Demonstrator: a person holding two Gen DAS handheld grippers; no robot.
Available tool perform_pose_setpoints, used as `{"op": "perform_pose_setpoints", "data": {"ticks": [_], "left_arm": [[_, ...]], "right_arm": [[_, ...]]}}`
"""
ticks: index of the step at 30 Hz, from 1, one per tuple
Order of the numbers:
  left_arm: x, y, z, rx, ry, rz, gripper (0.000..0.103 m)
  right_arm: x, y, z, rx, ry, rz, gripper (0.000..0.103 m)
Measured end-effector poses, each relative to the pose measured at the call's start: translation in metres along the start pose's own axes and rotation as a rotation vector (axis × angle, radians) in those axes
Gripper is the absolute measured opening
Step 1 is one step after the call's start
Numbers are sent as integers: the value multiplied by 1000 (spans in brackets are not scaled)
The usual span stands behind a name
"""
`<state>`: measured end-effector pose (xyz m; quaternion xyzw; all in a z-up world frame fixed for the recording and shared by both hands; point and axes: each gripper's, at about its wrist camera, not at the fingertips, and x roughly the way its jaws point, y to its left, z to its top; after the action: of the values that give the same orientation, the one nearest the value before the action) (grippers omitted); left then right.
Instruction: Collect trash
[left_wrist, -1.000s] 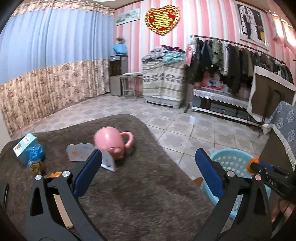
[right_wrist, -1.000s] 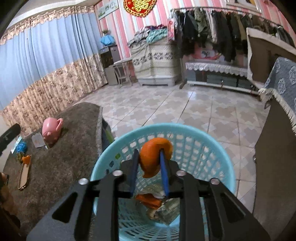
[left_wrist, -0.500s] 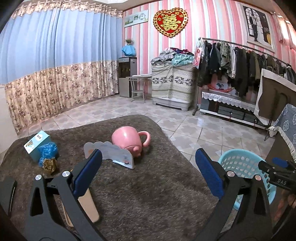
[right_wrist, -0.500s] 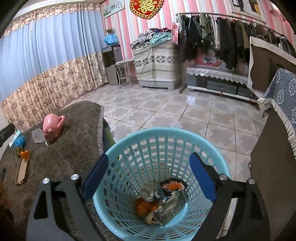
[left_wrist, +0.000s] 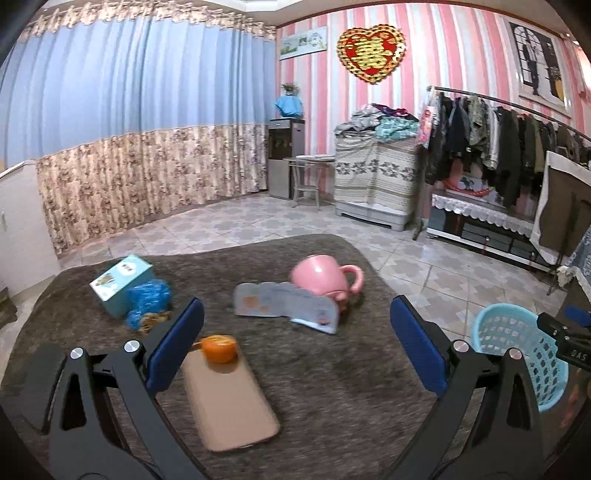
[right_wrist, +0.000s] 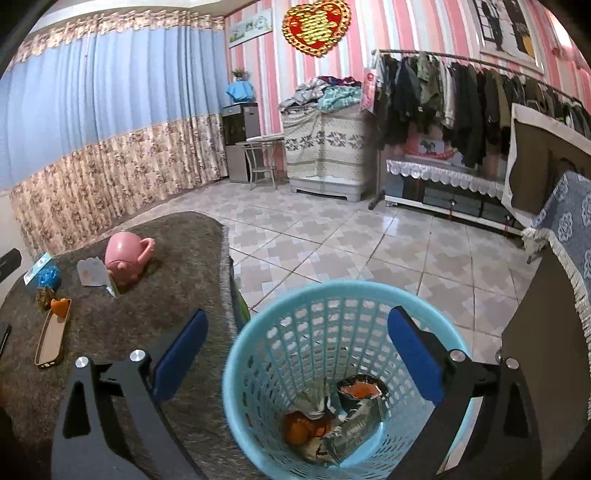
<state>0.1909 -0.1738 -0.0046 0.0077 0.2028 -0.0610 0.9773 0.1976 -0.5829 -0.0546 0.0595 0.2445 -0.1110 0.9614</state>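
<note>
My right gripper (right_wrist: 298, 315) hangs over the light-blue basket (right_wrist: 343, 286); its jaws are opening and nothing is between them. Orange peel (right_wrist: 303, 428) and crumpled wrappers (right_wrist: 354, 417) lie at the basket's bottom. My left gripper (left_wrist: 297, 306) is open above the brown table cover (left_wrist: 332, 387), holding nothing. Just inside its left finger, another piece of orange peel (left_wrist: 219, 348) rests on the far end of a tan tray (left_wrist: 232, 402). A crumpled blue wrapper (left_wrist: 147, 302) lies further left, beside a teal box (left_wrist: 120, 280).
A pink mug (left_wrist: 319, 275) lies on its side behind a pale card (left_wrist: 284, 304). The basket (left_wrist: 517, 350) stands on the tiled floor off the table's right edge. A draped chair (right_wrist: 554, 295) is close to the basket on the right. A clothes rack lines the far wall.
The right gripper opened and the orange peel it held dropped into the basket; it then lifted a little. The left gripper swung across the table, bringing the tray and peel into view.
</note>
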Motion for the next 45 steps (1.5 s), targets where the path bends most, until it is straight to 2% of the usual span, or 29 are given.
{"op": "perform_pose_setpoints", "data": {"ticks": [20, 28, 34, 40, 45], "left_arm": [[-4, 120, -26, -83, 43, 128, 97], [0, 170, -42, -145, 81, 170, 97], [1, 195, -50, -162, 98, 204, 98], [22, 219, -58, -176, 146, 220, 97], [58, 219, -49, -185, 192, 183, 97]], "right_arm": [[8, 113, -2, -165, -17, 99, 98], [16, 145, -10, -184, 2, 141, 98], [29, 163, -12, -150, 39, 196, 98], [51, 191, -12, -143, 76, 242, 98], [69, 221, -7, -176, 97, 281, 98]]}}
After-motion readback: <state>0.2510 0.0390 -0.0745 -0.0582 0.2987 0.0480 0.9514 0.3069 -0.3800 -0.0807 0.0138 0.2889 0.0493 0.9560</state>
